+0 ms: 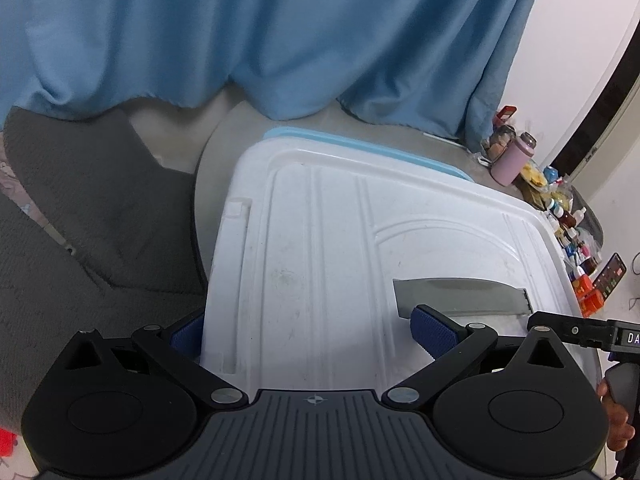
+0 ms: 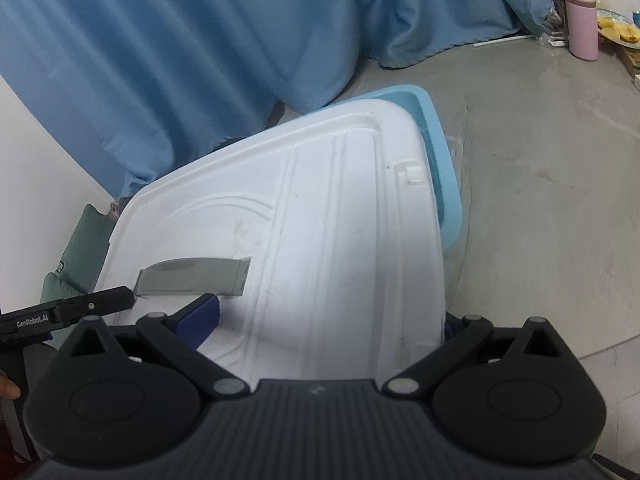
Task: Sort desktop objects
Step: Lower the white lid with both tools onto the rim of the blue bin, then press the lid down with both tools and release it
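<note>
A white plastic lid [image 1: 320,232] lies on a light blue storage bin [image 1: 360,142], with a grey handle [image 1: 460,292] set in its top. It also shows in the right wrist view [image 2: 320,220], over the blue bin [image 2: 440,152]. My left gripper [image 1: 312,332] straddles the lid's left edge: one blue pad [image 1: 186,336] is outside the rim and the other pad [image 1: 436,330] rests on top. My right gripper [image 2: 332,320] straddles the opposite edge, with one pad [image 2: 200,318] on top. Both pairs of jaws stand wide apart.
A blue curtain [image 1: 280,32] hangs behind. A grey sofa [image 1: 80,220] is at the left. On the grey floor [image 2: 540,200] stand a pink bottle [image 2: 582,24], a phone [image 1: 610,272] and several small bottles and packets [image 1: 576,232]. A green cushion [image 2: 76,260] lies beside the bin.
</note>
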The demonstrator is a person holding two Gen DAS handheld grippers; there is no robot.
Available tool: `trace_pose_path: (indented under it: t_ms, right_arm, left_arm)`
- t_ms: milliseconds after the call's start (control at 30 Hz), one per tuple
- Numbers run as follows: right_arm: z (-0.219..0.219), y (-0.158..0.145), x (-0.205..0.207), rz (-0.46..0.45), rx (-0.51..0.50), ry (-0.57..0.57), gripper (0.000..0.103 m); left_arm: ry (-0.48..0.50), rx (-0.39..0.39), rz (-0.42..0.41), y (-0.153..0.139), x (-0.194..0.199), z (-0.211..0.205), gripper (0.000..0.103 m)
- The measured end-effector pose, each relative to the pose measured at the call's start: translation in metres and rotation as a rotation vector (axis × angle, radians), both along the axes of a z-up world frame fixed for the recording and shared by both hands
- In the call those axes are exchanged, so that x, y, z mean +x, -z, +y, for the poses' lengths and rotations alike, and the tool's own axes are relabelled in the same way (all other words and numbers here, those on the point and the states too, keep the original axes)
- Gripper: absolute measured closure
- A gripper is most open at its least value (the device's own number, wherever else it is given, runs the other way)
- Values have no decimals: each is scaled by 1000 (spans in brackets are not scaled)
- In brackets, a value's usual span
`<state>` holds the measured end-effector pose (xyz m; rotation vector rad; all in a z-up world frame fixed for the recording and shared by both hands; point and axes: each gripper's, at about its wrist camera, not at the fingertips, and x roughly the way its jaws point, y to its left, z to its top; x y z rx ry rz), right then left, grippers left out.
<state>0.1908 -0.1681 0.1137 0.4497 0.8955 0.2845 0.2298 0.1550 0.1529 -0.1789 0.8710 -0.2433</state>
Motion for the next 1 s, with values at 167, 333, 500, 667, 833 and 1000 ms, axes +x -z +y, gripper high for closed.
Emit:
trace_pose_path:
  t_ms: [167,333,500,667,833,1000]
  right_arm:
    - [-5,0,26,2,-3,-15,1]
    - [-8,0,51,-4,-4,-29,1]
    - [-14,2,75,0,1,-35,1]
    - [-21,5,93,-1,3,-36,1]
    - [-21,6,109,-1,0,-46,1]
    - [-24,2,118,43,-105,-20,1]
  left_arm:
    - [-15,-1,-3,0,24,-5,0]
    - [-28,-2,-6,-1,50,-9,0]
    - [-37,2,-10,-2,74,-14,0]
    - [-39,-7,-12,0,95,-18,0]
    - [-50,-15,-5,4,112,-17,0]
    - [-60,1,1,8,127,-15,0]
